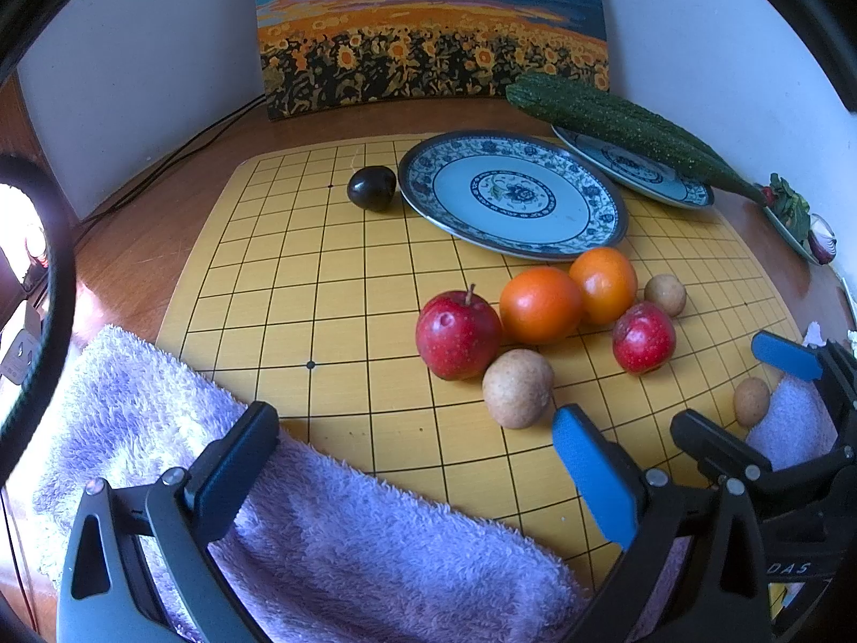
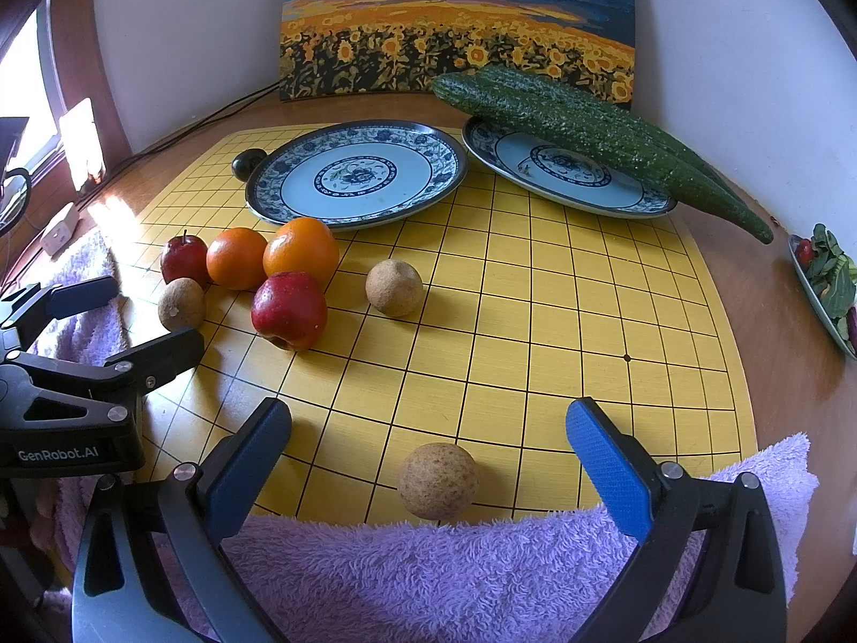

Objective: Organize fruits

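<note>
Brown round fruit (image 2: 437,480) lies between right tool's (image 2: 428,474) seemingly parted jaws.

Both tongs were wide open and empty, left tongs (image 1: 418,461) and right tongs (image 2: 428,455) hovering by the bench's near edge.

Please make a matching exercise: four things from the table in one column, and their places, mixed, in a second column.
Things:
1. green gourd
2. dark plum
3. left plate
4. right hand-held gripper

Places:
A. around a brown round fruit
B. nothing on it
C. across the right plate
D. beside the left plate's rim

Pairs: 1-C, 2-D, 3-B, 4-A
</note>
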### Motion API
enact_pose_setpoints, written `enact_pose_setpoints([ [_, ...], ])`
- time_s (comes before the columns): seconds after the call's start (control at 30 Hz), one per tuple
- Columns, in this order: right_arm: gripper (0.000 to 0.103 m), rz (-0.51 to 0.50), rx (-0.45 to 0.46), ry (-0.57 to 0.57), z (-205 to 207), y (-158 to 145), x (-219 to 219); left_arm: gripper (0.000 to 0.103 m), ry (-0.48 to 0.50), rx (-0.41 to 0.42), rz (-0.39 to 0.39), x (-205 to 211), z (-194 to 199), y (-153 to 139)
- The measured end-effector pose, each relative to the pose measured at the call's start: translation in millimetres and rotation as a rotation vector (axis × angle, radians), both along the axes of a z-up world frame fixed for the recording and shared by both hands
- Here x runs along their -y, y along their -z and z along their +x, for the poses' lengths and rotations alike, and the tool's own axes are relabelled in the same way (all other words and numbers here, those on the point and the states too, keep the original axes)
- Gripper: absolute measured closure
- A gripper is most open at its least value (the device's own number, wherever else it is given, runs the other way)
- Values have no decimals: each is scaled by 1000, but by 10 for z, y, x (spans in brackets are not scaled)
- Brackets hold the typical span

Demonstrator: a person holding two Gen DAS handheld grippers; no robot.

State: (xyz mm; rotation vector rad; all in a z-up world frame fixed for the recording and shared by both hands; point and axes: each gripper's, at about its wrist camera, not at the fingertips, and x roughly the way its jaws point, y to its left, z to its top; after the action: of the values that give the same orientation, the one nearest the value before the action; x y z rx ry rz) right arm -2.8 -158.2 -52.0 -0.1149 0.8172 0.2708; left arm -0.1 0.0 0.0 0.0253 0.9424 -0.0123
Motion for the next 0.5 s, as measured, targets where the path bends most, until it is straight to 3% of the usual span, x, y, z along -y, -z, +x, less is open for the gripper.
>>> enact_pose_setpoints([
  [0.5, 0, 0, 0, 0, 0, 1, 0, 0, -2, -2, -1, -7, 6, -6],
])
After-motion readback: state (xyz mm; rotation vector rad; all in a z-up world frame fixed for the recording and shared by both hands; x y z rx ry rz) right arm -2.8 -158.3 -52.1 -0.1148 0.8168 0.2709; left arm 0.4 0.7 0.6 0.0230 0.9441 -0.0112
